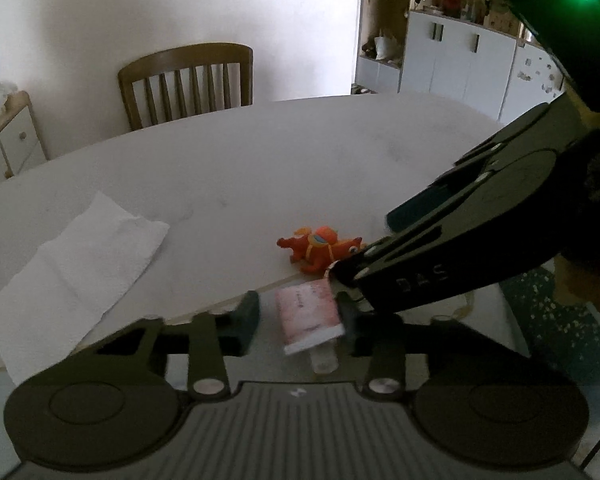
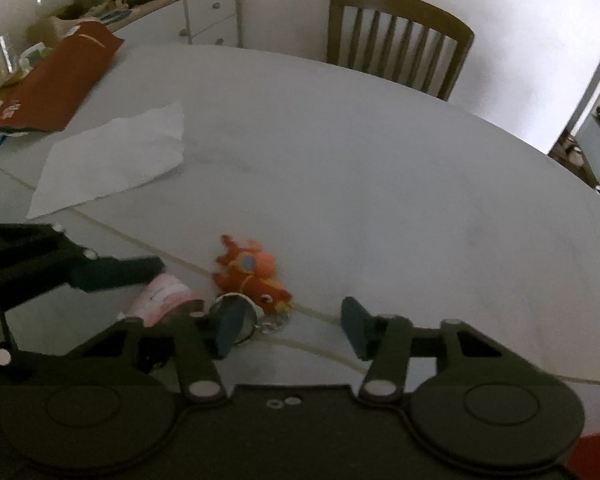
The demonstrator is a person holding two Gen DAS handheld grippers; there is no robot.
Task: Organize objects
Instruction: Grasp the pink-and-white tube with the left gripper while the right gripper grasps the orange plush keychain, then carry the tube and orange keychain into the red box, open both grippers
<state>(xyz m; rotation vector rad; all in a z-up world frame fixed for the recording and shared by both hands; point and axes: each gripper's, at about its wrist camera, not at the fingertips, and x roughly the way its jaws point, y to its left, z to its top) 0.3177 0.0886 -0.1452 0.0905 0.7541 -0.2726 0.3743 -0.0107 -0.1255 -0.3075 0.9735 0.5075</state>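
Left wrist: pink-labelled bottle (image 1: 310,318) seemingly between open left tool (image 1: 298,320) fingers.

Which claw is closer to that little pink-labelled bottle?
The left claw: the pink-labelled bottle sits between its open fingers. The right claw is open beside it, over the orange toy's key ring.
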